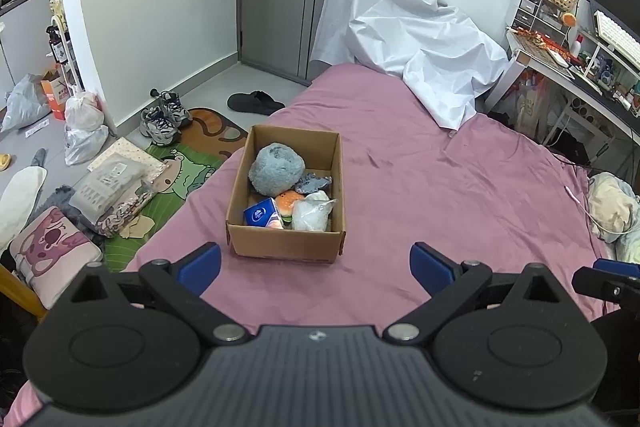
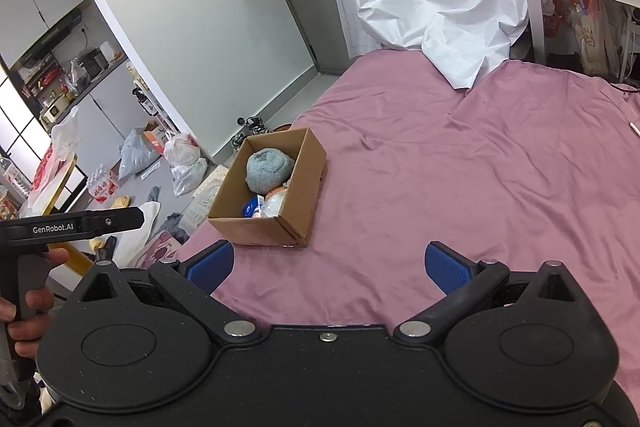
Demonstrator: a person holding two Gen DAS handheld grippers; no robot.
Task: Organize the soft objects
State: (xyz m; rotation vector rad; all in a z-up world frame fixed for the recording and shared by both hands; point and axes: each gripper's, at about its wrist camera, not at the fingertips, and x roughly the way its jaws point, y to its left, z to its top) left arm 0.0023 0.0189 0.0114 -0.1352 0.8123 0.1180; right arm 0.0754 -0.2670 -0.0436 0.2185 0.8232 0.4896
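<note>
Cardboard box of soft items sits centre frame on the bed, dead ahead of left claw, long axis pointing away. Right claw sees it up-left. Both claws spread, empty; left probably nearer.

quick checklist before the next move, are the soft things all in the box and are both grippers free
1. Left gripper open and holding nothing: ok.
2. Right gripper open and holding nothing: ok.
3. Cardboard box upright on the pink bedsheet, top open: ok.
4. Grey fluffy ball, burger plush, blue pack and white bag inside the box: ok.
5. No loose soft item left on the sheet near the box: ok in both views.
6. Anything beneath the white cover at the far end: cannot tell.
</note>
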